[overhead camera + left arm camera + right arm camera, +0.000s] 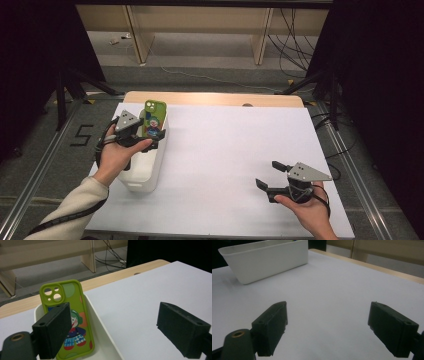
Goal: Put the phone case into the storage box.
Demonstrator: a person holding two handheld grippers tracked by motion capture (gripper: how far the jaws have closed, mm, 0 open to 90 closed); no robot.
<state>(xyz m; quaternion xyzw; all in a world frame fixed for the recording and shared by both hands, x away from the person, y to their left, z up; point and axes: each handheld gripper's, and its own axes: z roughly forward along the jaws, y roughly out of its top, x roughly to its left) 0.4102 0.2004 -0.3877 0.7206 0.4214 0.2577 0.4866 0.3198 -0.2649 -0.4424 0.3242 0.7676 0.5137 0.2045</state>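
Observation:
A green phone case (154, 117) with a cartoon figure stands on end inside a white bin (142, 175), leaning on its far wall. My left gripper (150, 136) hovers over the bin right in front of the case. In the left gripper view the case (75, 315) sits behind the left jaw, and the left gripper (113, 317) is open with nothing between its jaws. My right gripper (271, 175) rests low over the white table sheet at the front right, open and empty. In the right gripper view the right gripper (328, 322) frames bare sheet.
The white bin (269, 257) stands at the left of the white sheet (225, 150). A wooden table edge (215, 98) runs along the back. Black stands and cables lie on the floor beyond the table.

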